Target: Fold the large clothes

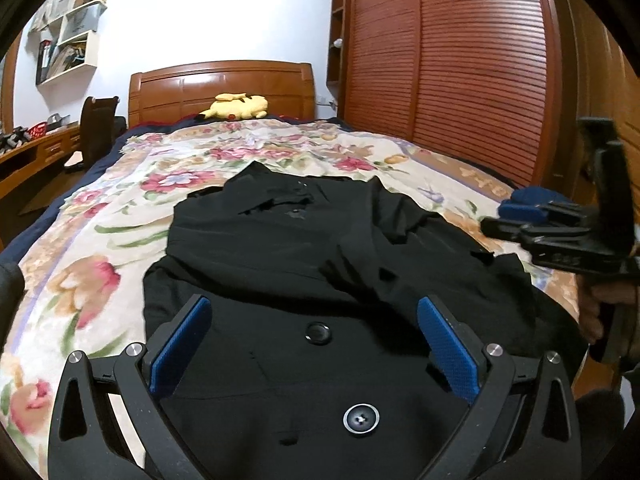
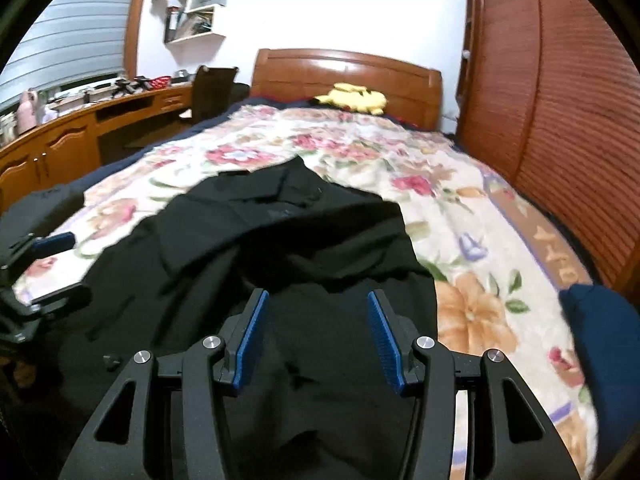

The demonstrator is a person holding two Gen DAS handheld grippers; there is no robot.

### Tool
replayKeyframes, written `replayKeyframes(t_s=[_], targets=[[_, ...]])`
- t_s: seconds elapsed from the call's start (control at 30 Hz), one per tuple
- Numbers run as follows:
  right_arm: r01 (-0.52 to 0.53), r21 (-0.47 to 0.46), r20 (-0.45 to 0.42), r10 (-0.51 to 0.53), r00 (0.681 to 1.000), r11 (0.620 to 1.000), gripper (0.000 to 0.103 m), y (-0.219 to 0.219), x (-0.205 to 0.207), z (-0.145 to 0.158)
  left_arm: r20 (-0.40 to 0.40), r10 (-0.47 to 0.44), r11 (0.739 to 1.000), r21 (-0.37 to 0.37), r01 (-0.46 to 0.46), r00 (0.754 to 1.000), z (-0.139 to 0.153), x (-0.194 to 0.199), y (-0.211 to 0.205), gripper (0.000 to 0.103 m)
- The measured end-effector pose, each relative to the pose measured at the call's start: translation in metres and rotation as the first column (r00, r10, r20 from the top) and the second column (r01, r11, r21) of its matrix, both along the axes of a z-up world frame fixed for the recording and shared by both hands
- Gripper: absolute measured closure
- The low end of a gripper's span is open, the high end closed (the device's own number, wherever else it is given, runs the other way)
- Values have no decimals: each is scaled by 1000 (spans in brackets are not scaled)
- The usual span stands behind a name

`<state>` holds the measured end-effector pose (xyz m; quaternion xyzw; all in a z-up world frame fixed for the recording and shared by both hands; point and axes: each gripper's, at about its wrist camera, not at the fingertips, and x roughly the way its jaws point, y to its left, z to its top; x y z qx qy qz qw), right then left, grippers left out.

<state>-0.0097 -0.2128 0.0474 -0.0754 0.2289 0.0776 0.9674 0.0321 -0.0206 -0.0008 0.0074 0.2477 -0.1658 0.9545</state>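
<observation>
- Floral bedspread lies spread under and ahead of the fingers, running out to left and right of them.
- Wooden headboard stands far ahead of the fingers, at the far end of the bed.
- Yellow plush toy lies just in front of the headboard, well beyond the fingertips.
- Slatted wooden wardrobe fills the wall to the right of the fingers.
- Wooden desk runs far ahead and left of the fingers; dark chair beside it.
- White wall shelves hang above the desk, holding clutter too small to identify.
- Blue pillow sits at the bed edge, right of the fingers.
</observation>
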Motion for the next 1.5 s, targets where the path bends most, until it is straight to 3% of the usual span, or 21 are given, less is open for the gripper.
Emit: replayKeyframes(t_s=[0.33,0.67,0.73,0.8,0.87,0.97,1.03,1.1,1.27,1.5], targets=[[-7,66,-51,10,999,998,50,-6,25,-38,-17,-13,999,42,14,1000,-7,-2,-23,0],[-31,32,-9,31,999,999,50,-19,7,-37,-50,-78,995,59,81,996,-4,-22,-61,0],[-31,25,-8,31,999,999,50,-24,5,-42,-71,-98,993,59,102,993,-5,-22,-70,7],[-29,27,-8,29,1000,999,50,-29,5,-45,-97,-95,991,81,103,991,-9,-21,-78,21],[-30,38,-16,30,999,999,50,-33,4,-47,-128,-83,991,97,95,988,-14,-16,-85,29],[-31,63,-18,32,999,998,50,-40,4,-47,-197,-89,992,67,104,976,-22,-6,-90,43],[-33,77,-20,35,999,996,50,-42,5,-46,-240,-123,992,9,129,963,-24,-1,-89,62],[-35,81,-15,36,999,996,50,-42,4,-44,-266,-142,989,-7,145,954,-23,2,-89,93],[-44,88,-13,45,999,995,50,-43,3,-45,-214,-102,990,79,121,972,2,5,-73,99],[-39,96,-9,40,999,995,50,-44,1,-44,-123,51,980,195,-26,991,46,43,-18,99]])
